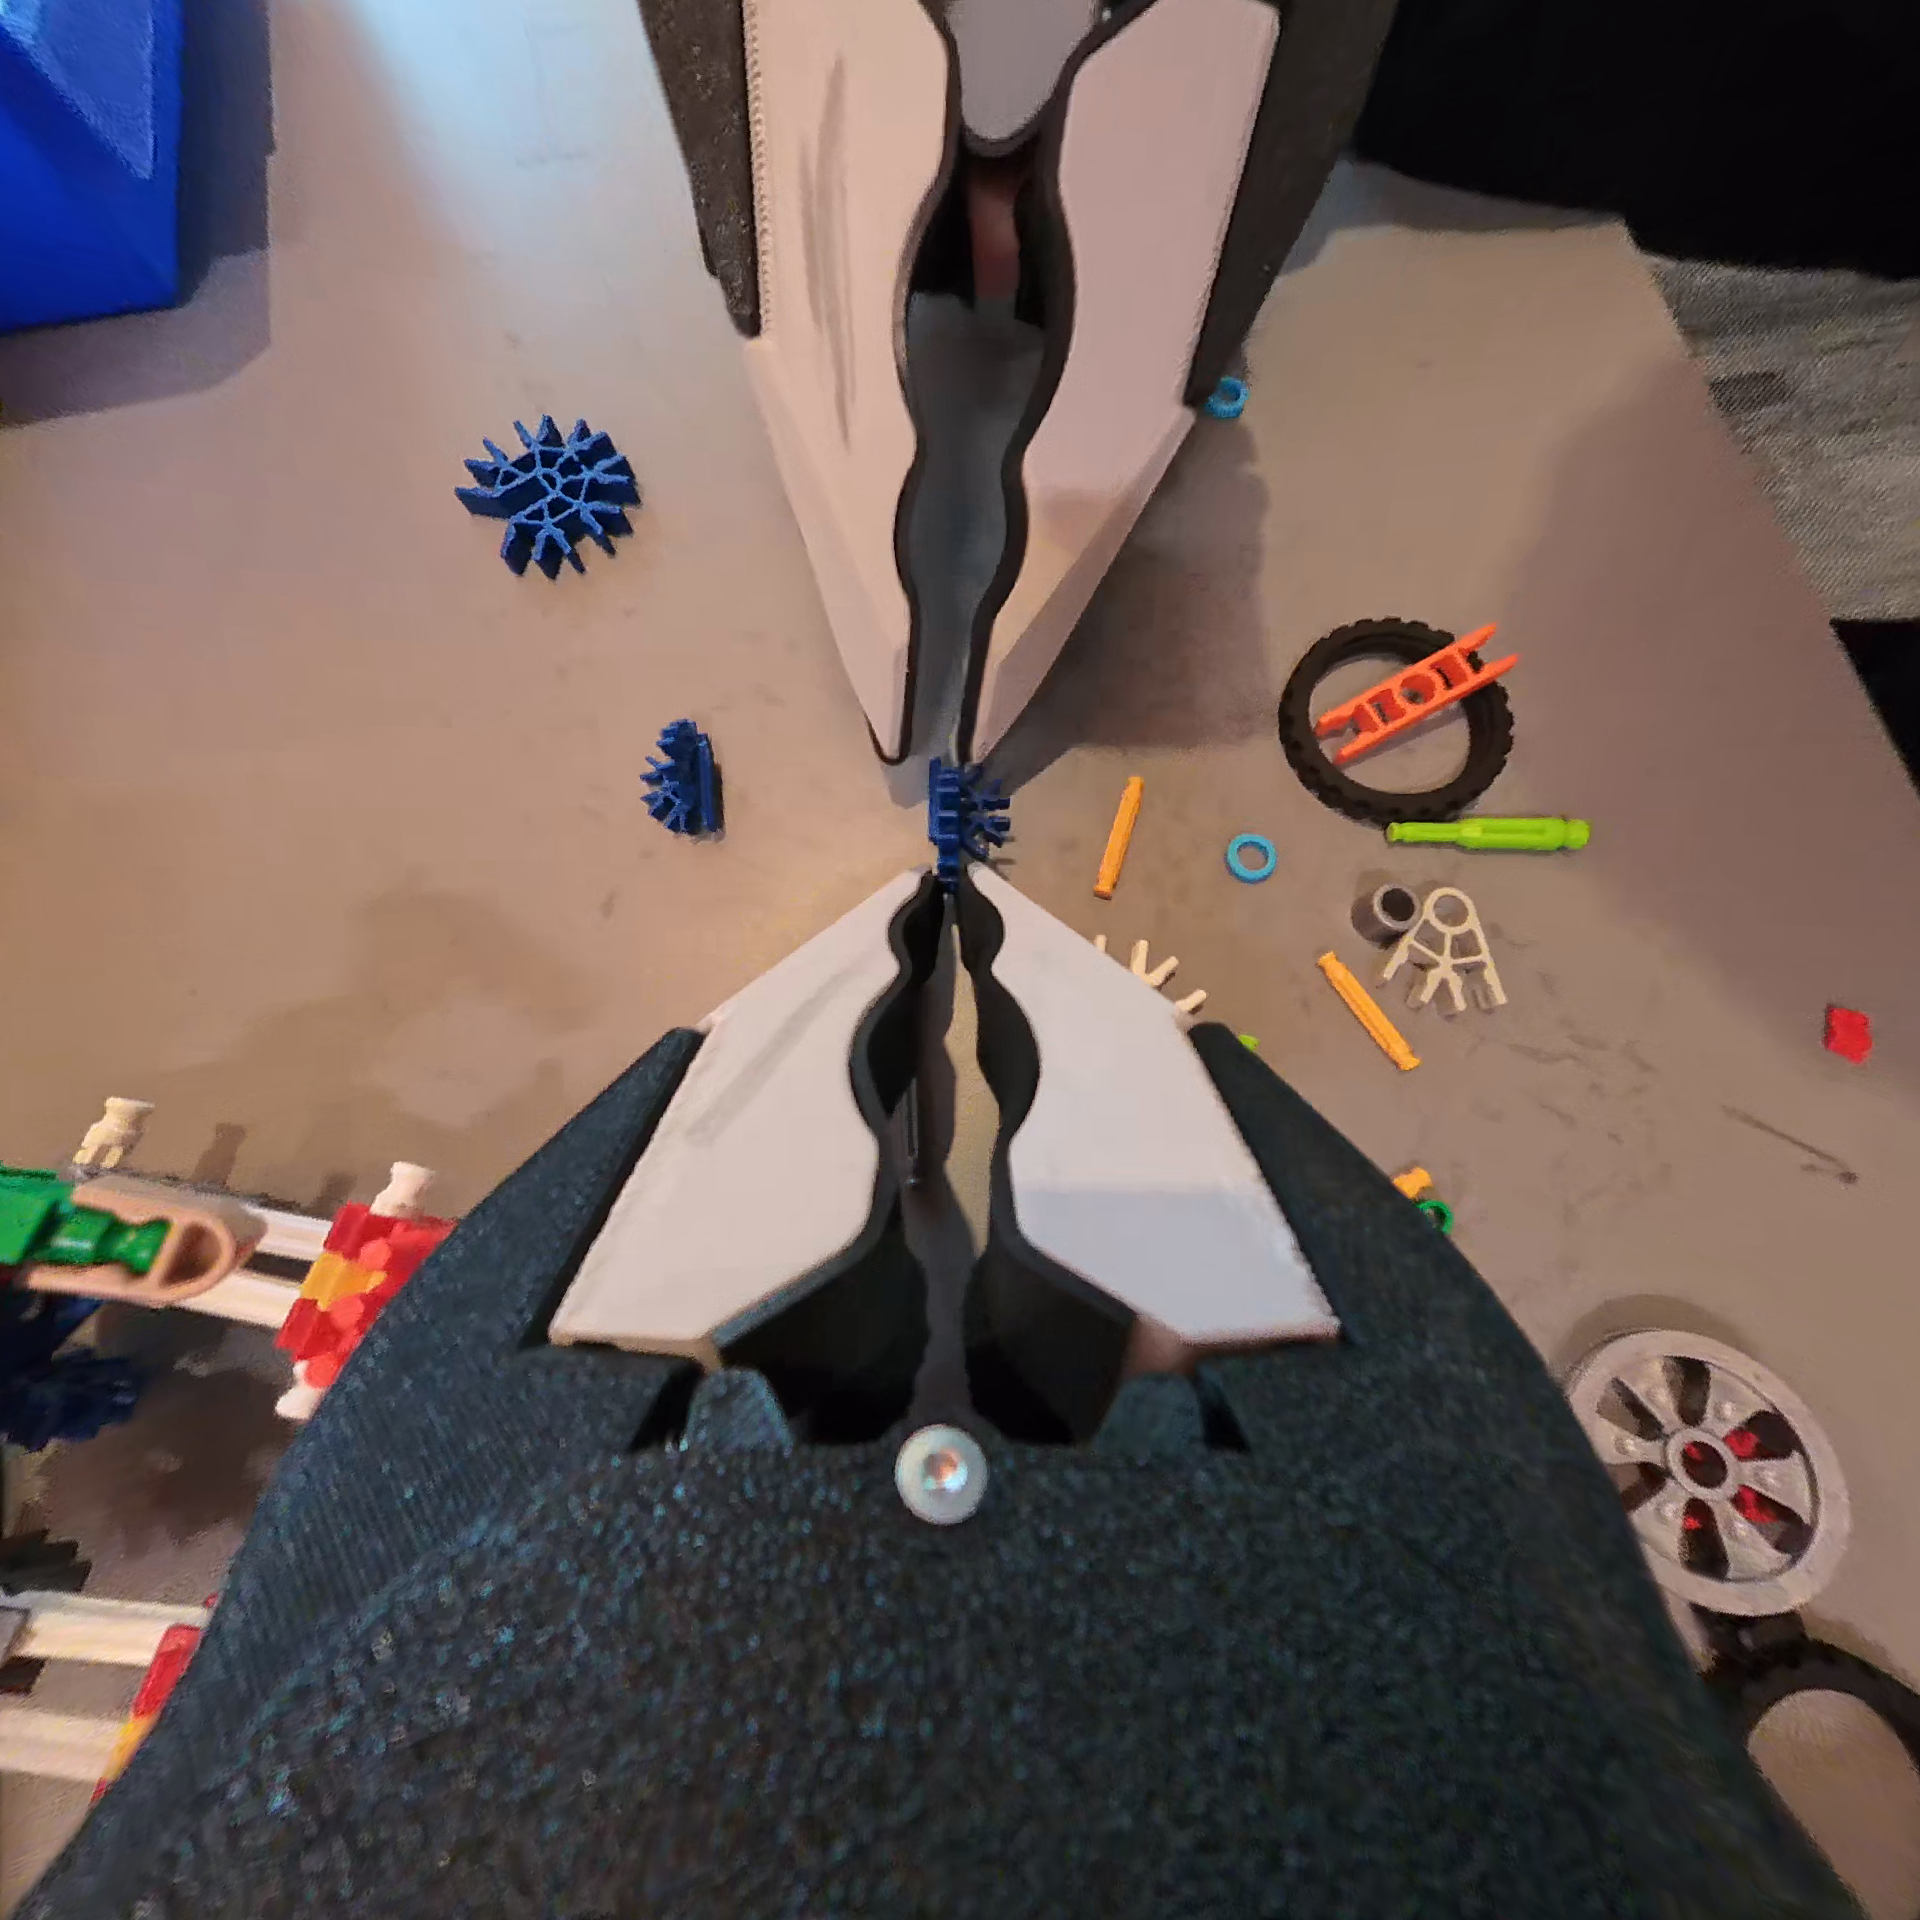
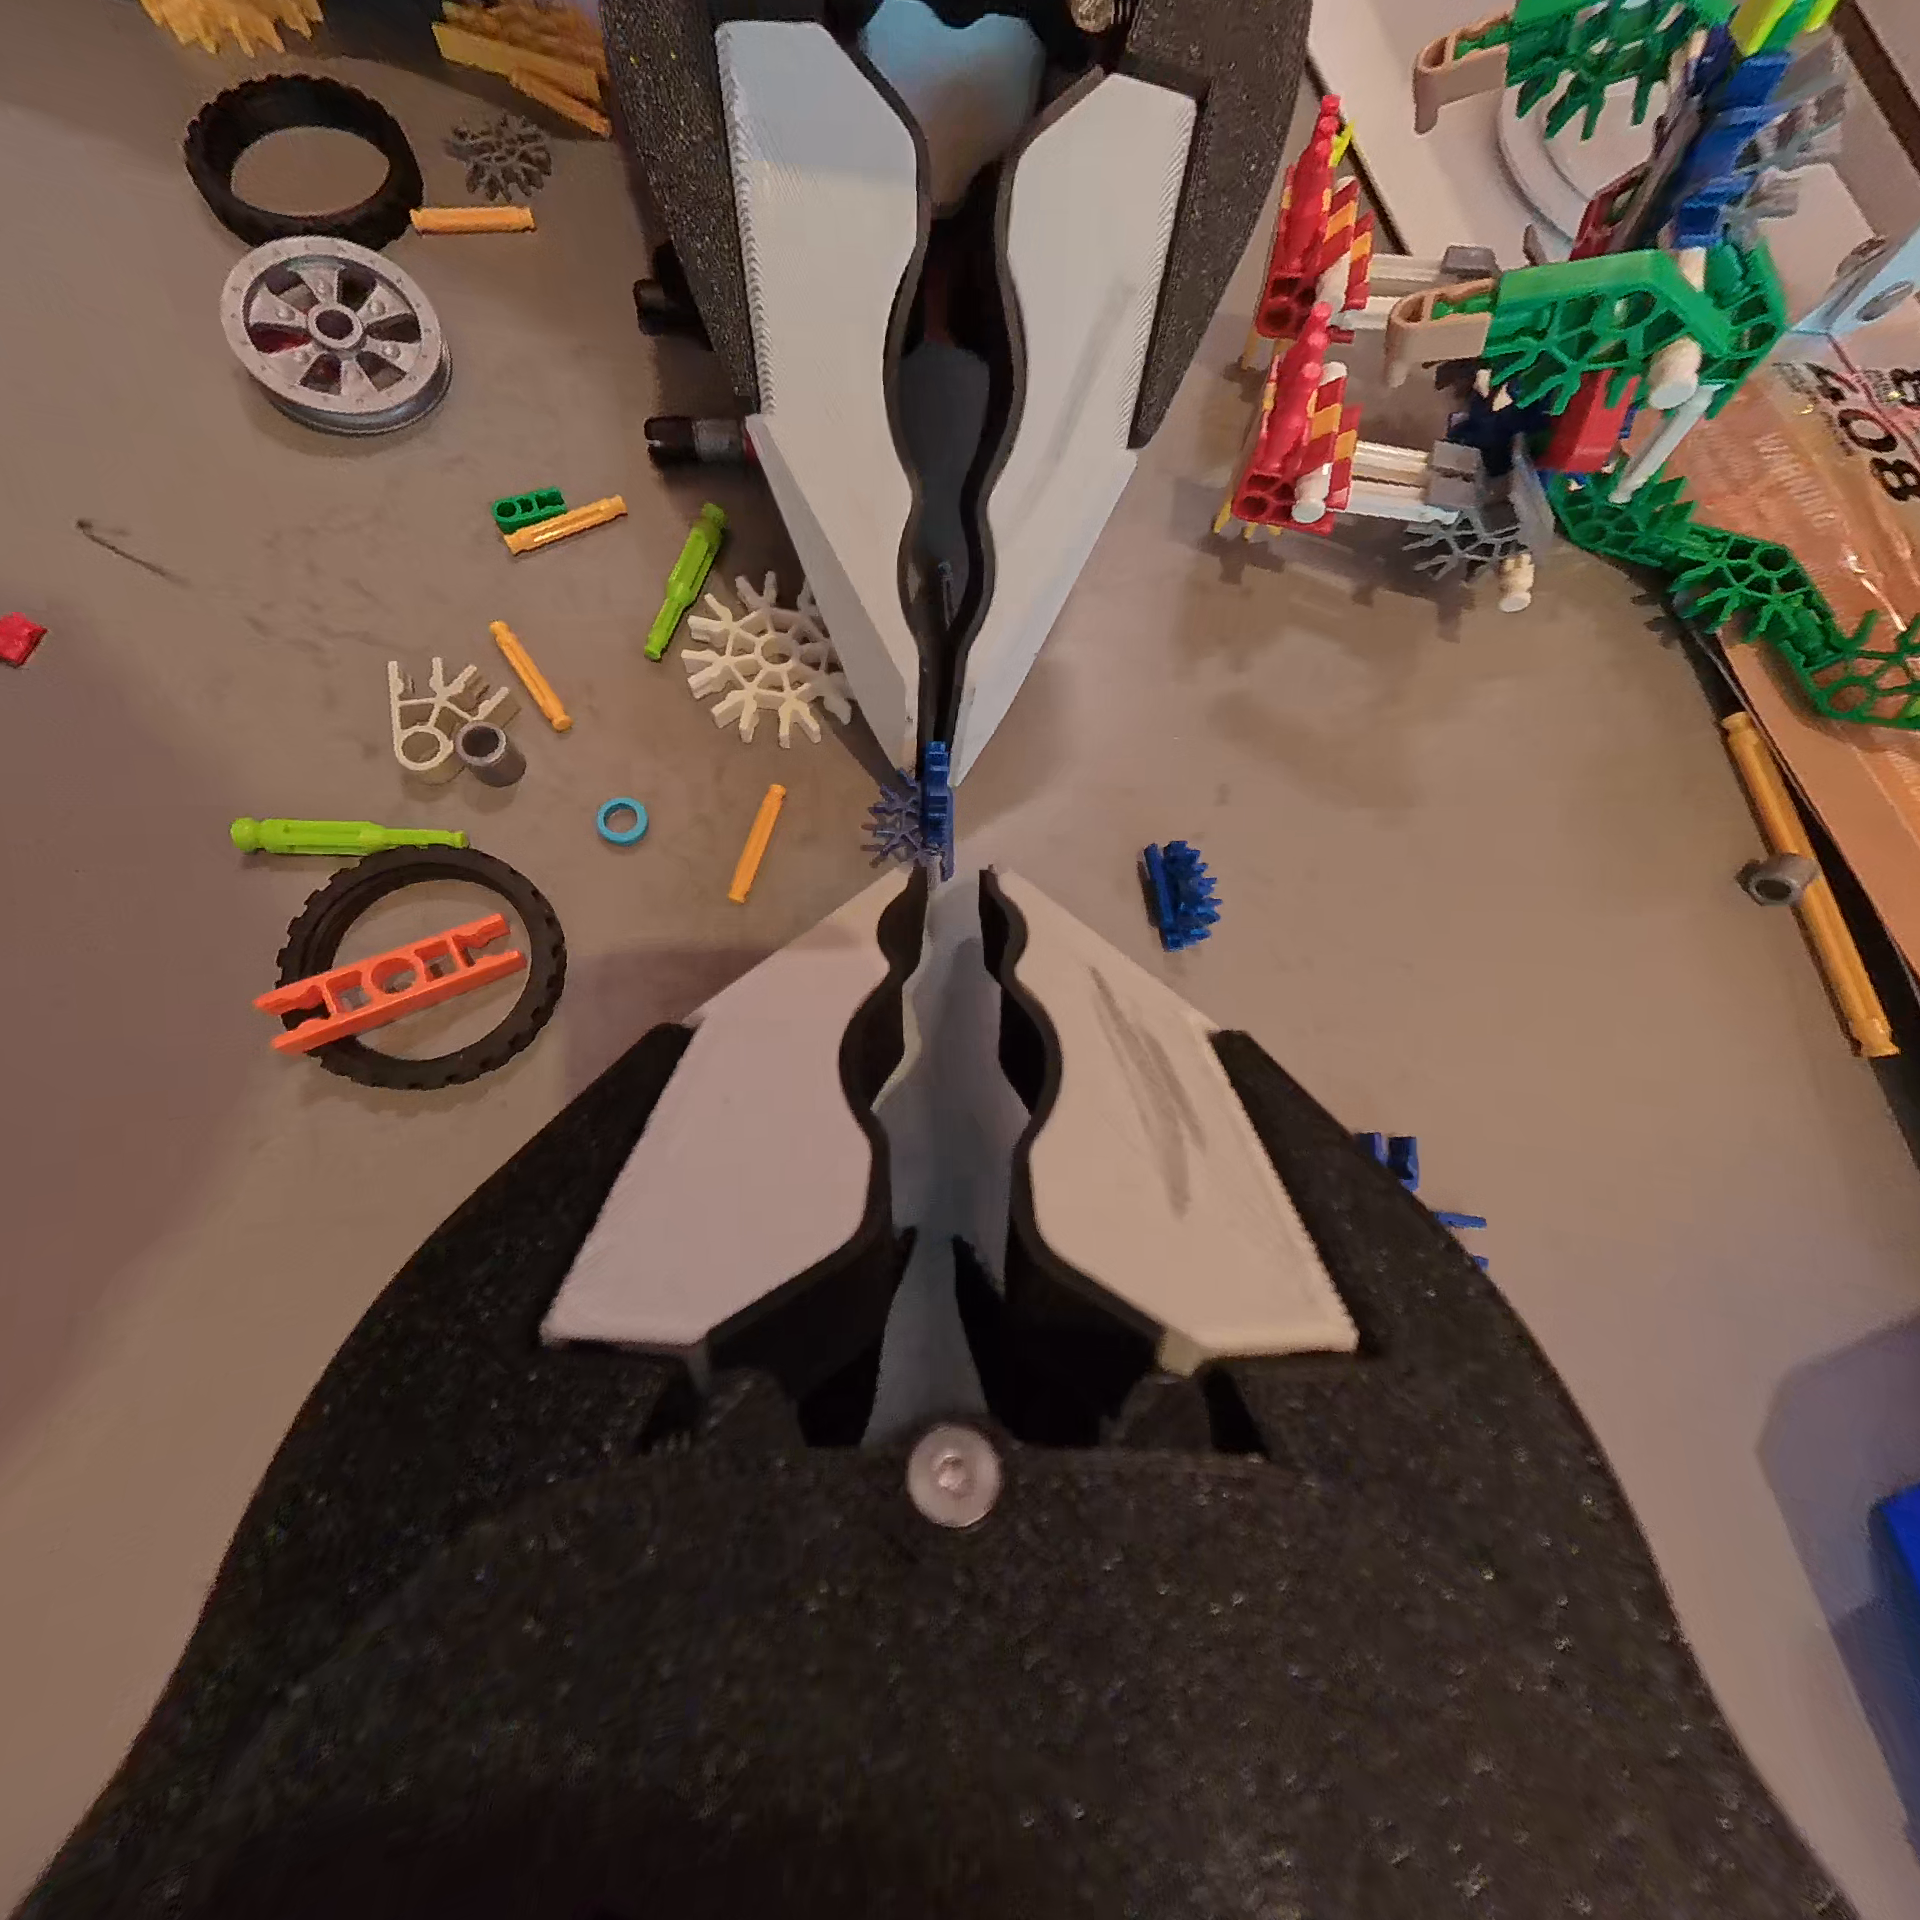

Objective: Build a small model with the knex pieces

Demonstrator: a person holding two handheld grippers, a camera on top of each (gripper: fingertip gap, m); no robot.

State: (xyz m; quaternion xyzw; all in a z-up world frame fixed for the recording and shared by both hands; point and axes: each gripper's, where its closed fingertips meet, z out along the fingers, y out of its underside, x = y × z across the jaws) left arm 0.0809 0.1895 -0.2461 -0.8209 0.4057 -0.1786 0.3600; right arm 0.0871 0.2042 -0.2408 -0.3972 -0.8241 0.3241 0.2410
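Observation:
Two blue snowflake-shaped connectors, joined crosswise (image 1: pixel 966 816), hang above the grey table (image 1: pixel 312 831) between two grippers that meet tip to tip. My left gripper (image 1: pixel 948 881) is shut on their near edge. My right gripper (image 1: pixel 940 753) comes in from the top of the left wrist view, shut on the far edge. In the right wrist view my right gripper (image 2: pixel 951 878) pinches the blue pair (image 2: pixel 925 816) from below with its jaws slightly apart, and the left gripper (image 2: pixel 935 743) holds it from above.
Loose parts lie around: a blue snowflake connector (image 1: pixel 551 494), a blue half connector (image 2: pixel 1179 894), a white connector (image 2: pixel 769 660), a tyre with an orange piece (image 2: pixel 421 966), green rods (image 2: pixel 343 836), a wheel hub (image 2: pixel 332 332). A built model (image 2: pixel 1558 364) stands on cardboard (image 2: pixel 1818 520). Only a small space, under 4 cm, lies between the two pairs of fingers. The blue half connector (image 2: pixel 1179 894) lies around 4 cm away from my right fingertips. My left wrist view (image 1: pixel 685 768) looks at it from another angle.

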